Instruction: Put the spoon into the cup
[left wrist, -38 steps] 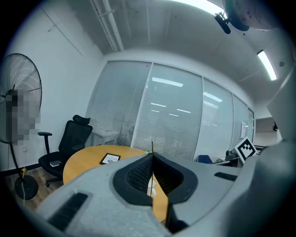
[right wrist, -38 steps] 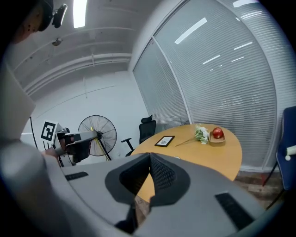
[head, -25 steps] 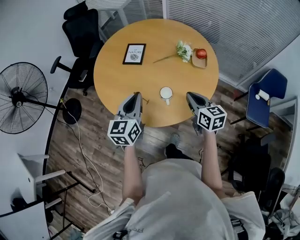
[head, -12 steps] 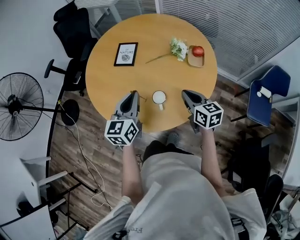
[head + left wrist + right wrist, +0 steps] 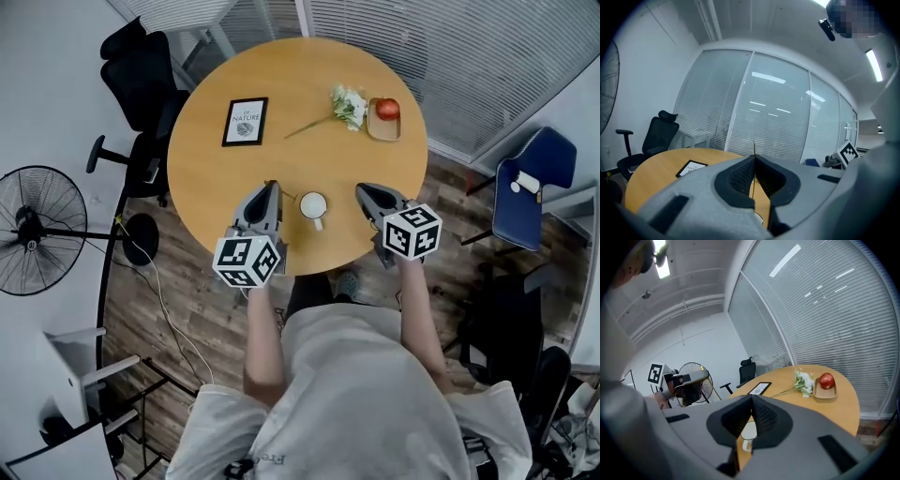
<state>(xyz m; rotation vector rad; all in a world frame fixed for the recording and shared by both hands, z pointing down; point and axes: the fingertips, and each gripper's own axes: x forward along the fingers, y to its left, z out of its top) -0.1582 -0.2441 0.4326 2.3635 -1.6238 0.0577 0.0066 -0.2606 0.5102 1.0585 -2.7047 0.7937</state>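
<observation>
Left gripper (image 5: pixel 273 188) clamped on thin brown spoon (image 5: pixel 754 149), which pokes past jaw tips. White ceramic cup (image 5: pixel 313 205) just right, near round wooden table's (image 5: pixel 281 155) front edge. Right gripper (image 5: pixel 361 190) closed, empty.

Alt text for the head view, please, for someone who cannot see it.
From above, a person holds the left gripper and right gripper over the near edge of a round wooden table, a white cup between them; the left jaws pinch a thin spoon. Farther back lie a framed picture, a flower and an apple on a tray.
</observation>
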